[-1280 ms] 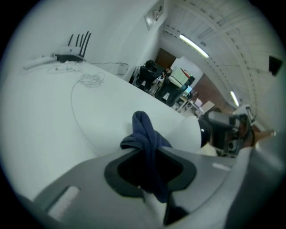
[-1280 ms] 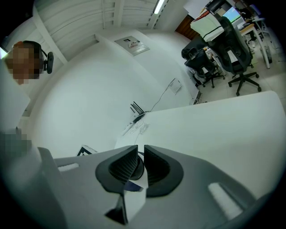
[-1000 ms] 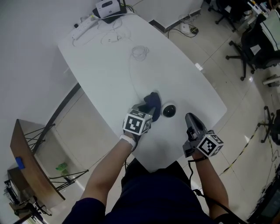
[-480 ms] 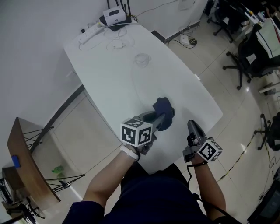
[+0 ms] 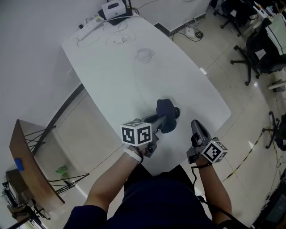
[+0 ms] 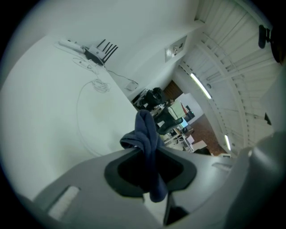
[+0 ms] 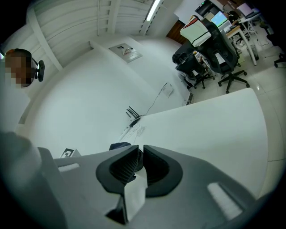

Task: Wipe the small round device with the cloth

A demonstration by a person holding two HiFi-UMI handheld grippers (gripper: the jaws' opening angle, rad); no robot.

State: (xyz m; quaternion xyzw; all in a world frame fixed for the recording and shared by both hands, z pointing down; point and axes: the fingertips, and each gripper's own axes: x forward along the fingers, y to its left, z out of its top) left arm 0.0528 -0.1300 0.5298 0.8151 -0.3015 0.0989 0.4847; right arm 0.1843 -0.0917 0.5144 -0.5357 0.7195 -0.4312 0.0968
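My left gripper is shut on a dark blue cloth, which bunches up past the jaw tips and hangs down between them. The cloth sits over the small round black device on the white table; only the device's right edge shows. To the right and nearer the table's front edge, my right gripper points up the table. Its jaws have just been closing and stand nearly together with nothing between them. The cloth peeks over its left jaw.
A white router, a power strip and loose cables lie at the table's far end, with a coiled cable mid-table. Office chairs stand on the floor to the right, a wooden stand to the left.
The left gripper has lifted the cloth and carried it right, from beside the device to over it. The device, fully visible before, is now mostly covered. The right gripper stayed put.
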